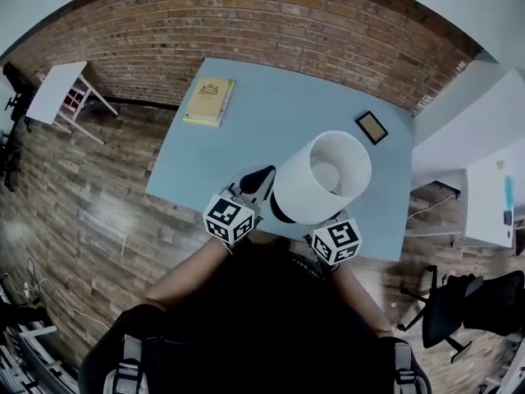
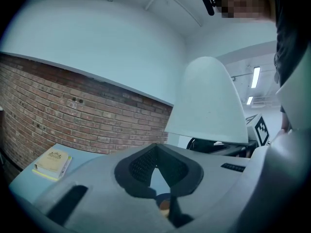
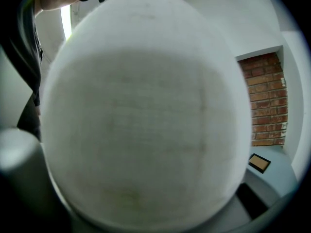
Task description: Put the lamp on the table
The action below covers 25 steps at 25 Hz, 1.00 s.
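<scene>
White drum-shade lamp (image 1: 321,177) with dark base (image 1: 281,213) hung over near edge of pale blue table (image 1: 271,117). Right gripper (image 1: 328,230) jaws stood wide, clamped round lamp. Left gripper (image 1: 256,184) jaws together, empty, beside base. Probably light, top-heavy, shade crushable: hold base.

Dark top (image 1: 271,318) — black-and-white marker cubes (image 1: 229,218)
</scene>
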Each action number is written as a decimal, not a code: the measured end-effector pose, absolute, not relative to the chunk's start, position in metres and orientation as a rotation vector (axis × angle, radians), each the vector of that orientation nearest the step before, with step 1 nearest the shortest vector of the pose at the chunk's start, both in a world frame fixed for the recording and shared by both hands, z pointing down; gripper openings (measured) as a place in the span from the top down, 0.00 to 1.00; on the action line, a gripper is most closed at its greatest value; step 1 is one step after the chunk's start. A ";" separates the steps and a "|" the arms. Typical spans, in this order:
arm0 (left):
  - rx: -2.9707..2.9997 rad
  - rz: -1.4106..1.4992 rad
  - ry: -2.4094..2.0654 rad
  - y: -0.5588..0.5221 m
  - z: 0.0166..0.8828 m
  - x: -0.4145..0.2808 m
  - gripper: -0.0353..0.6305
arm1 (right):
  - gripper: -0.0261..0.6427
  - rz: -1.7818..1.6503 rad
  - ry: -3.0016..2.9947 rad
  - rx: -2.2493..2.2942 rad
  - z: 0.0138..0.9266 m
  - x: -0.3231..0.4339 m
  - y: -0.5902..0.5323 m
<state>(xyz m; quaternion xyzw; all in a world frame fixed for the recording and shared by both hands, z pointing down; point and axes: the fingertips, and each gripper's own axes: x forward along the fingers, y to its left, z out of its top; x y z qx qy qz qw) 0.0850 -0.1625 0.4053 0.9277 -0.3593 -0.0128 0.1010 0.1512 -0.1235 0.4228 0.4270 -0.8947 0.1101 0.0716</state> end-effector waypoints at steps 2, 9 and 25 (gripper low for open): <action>2.738 -0.034 -1.071 -0.166 0.405 0.091 0.93 | 0.79 0.344 -2.685 1.279 0.426 0.158 -0.127; 2.730 -0.013 -1.064 -0.182 0.407 0.106 0.93 | 0.79 0.375 -2.695 1.283 0.426 0.173 -0.145; 2.691 0.044 -0.951 -0.260 0.437 0.127 0.93 | 0.78 0.480 -2.614 1.353 0.451 0.192 -0.209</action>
